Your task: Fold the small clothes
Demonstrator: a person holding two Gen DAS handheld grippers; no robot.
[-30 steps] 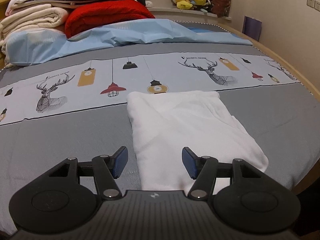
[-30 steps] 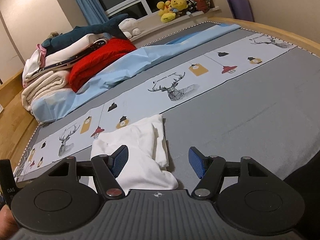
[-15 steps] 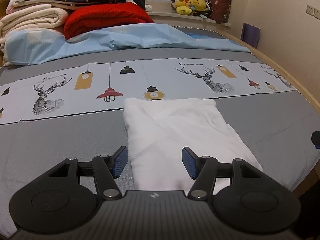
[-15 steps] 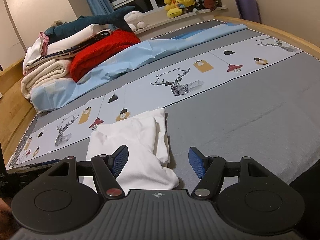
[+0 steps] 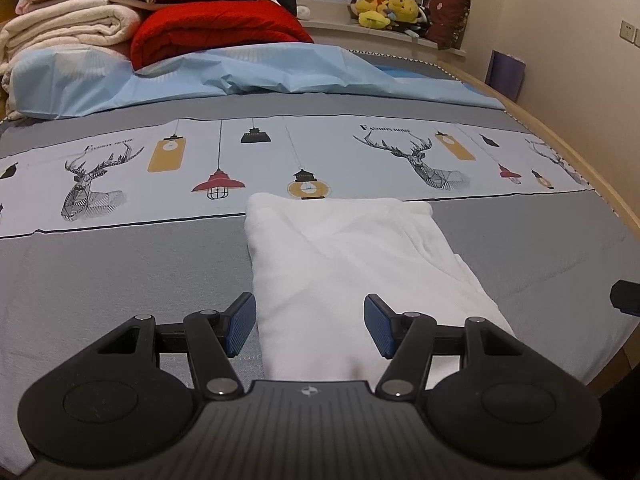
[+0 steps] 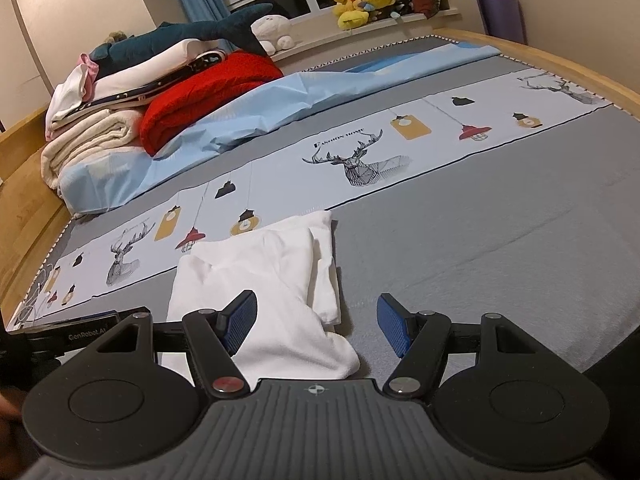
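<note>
A white garment (image 5: 344,264) lies folded into a long rectangle on the grey bedspread (image 5: 120,280), its far edge touching the printed deer band. My left gripper (image 5: 310,326) hovers over the garment's near end, open, blue pads apart with nothing pinched. In the right wrist view the same garment (image 6: 260,280) shows a folded flap along its right side. My right gripper (image 6: 318,328) is open above the garment's near right corner, its left pad over the cloth and its right pad over bare bedspread. The left gripper's body (image 6: 80,328) shows at the left edge.
Folded blankets, a red quilt (image 5: 216,36) and a light blue sheet (image 5: 240,76) are piled at the head of the bed. Plush toys (image 6: 360,0) sit on the window sill. The wooden bed rim (image 5: 616,200) curves along the right; the wall is beyond.
Both views have rolled slightly, so the bed looks more level now. The garment lies as before and both grippers stay open over its near end.
</note>
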